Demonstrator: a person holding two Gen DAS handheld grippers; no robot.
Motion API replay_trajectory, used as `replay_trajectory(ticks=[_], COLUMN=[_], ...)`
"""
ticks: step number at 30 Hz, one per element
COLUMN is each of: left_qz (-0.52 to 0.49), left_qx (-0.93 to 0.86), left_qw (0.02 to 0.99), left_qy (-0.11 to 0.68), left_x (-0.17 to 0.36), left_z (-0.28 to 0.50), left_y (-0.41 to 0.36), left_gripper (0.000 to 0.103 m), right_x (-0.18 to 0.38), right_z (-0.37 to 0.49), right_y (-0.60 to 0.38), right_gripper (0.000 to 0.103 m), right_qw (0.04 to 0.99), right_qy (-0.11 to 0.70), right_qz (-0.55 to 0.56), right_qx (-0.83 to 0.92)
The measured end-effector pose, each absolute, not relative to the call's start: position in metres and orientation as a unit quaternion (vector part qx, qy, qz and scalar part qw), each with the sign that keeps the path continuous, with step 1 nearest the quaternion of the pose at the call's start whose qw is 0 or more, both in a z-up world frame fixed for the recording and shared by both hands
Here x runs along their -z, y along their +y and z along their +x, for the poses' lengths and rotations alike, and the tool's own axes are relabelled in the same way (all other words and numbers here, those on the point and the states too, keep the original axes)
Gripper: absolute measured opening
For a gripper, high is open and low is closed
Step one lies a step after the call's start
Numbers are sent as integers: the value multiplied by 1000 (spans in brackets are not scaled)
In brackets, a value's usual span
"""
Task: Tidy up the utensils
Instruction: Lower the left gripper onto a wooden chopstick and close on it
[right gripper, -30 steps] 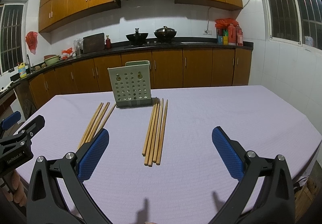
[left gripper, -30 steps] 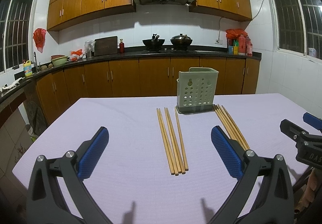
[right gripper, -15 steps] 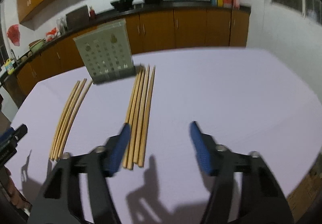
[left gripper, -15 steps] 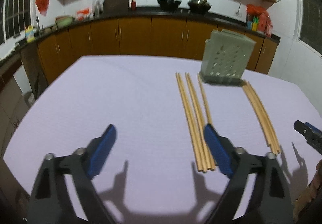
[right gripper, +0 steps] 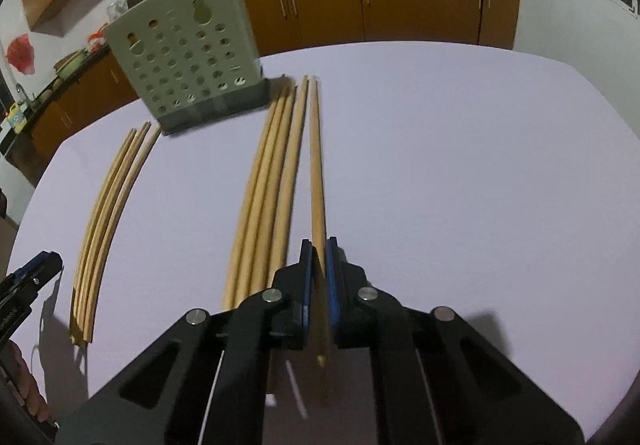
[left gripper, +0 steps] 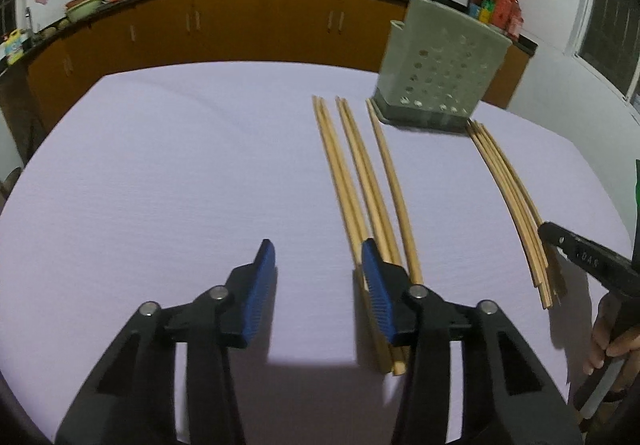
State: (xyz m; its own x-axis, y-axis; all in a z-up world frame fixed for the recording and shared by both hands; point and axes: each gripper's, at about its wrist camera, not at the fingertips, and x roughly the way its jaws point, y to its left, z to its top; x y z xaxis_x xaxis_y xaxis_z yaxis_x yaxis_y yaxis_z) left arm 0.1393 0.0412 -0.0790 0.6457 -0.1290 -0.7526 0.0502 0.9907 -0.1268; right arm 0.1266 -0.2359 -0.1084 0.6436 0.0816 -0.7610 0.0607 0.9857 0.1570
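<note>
Chopstick (right gripper: 318, 181) between right claw (right gripper: 319, 245) pads.

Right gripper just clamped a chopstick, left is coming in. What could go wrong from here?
The right gripper pinches one chopstick near its end, so the long free length may swing or slip when lifted. The left gripper is closing on bare cloth; its right finger overlaps the left bundle and may scatter it instead of gripping.

Utensil holder (left gripper: 440, 77) stands near the table's (left gripper: 160, 173) far edge; two chopstick bundles (left gripper: 360, 181) (left gripper: 508, 201) lie before it, side by side.
</note>
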Motion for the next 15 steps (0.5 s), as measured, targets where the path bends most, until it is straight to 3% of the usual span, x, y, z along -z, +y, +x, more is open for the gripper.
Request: replay_trajectory(ticks=[15], left_qz=[-5], left_qx=[44], left_qw=[894], left_qy=[446], left_x=[89], left_z=[153], left_y=[30], left_gripper=[26], right_x=[111], right_z=[125], right_y=[-245], right_gripper=[8], right_qw=[906], right_qy=[418], right_qz=[69], right_qx=[8])
